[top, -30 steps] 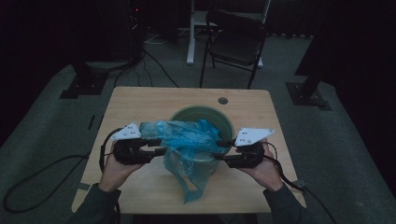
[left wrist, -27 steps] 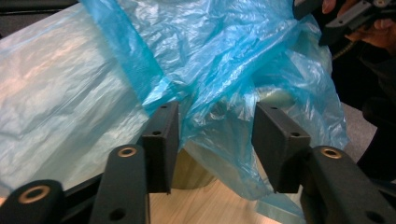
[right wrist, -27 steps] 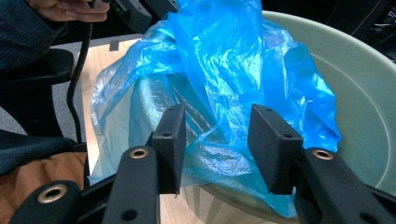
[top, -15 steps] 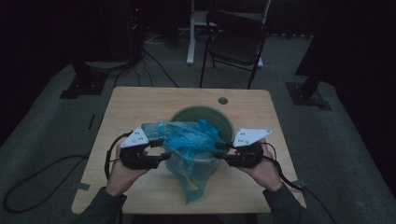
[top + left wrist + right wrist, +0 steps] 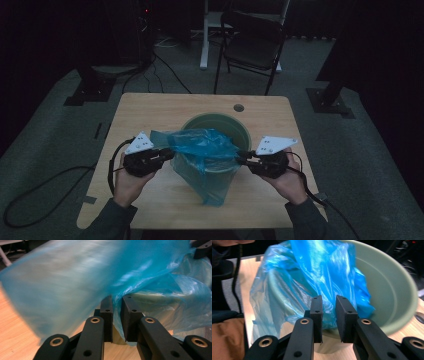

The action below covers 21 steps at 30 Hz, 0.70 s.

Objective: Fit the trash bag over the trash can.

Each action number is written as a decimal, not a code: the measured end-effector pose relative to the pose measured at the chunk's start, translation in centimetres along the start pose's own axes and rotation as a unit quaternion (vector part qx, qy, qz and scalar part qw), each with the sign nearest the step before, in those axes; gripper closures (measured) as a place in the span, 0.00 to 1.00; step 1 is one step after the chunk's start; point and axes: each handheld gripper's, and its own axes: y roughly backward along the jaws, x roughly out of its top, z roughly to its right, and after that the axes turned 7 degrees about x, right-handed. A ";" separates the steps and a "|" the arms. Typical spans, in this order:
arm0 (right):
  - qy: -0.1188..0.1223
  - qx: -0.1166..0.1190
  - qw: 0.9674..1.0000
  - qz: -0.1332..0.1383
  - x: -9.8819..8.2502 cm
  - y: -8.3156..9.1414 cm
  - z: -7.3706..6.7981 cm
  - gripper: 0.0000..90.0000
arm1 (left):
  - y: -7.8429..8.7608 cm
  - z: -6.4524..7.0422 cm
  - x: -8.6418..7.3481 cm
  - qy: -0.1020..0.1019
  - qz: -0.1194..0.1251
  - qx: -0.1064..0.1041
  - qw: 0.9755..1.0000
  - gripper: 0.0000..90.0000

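- Your left gripper (image 5: 167, 155) sits at the left of the green plastic bin (image 5: 241, 131), low over the wooden table (image 5: 150, 107). Its jaws have just been closing and now pinch a fold of the blue plastic bag (image 5: 202, 150); in the left gripper view the film (image 5: 75, 277) is caught in the narrow gap between the two black pads (image 5: 108, 312).
- Your right gripper (image 5: 241, 159) sits at the right side of the bin, level with the left one. Its jaws have also just been closing; in the right gripper view (image 5: 329, 315) bag film (image 5: 322, 272) lies between the pads, which stand close together on it. I read this as a pinch on the bag.
- The bag is stretched between your two grippers, across the near half of the bin's mouth. Part of it lies inside the bin (image 5: 392, 285) and part drapes over the near rim, hanging down the outside wall towards you onto the table.
- The bin stands upright at the middle of the table, just short of the round cable hole (image 5: 238, 107).
- A folding chair (image 5: 252, 45) stands on the floor beyond the far edge of the table.
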 end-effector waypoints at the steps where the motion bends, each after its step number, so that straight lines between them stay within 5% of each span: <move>1: 0.000 0.000 1.000 0.000 0.0 0.0 0.0 0.86 | 0.0 0.0 0.0 0.000 0.000 0.000 1.000 0.90; 21: -0.030 -0.062 0.998 -0.005 -1.7 1.7 1.5 0.94 | -0.4 -1.4 -0.1 0.023 -0.005 0.000 1.000 0.83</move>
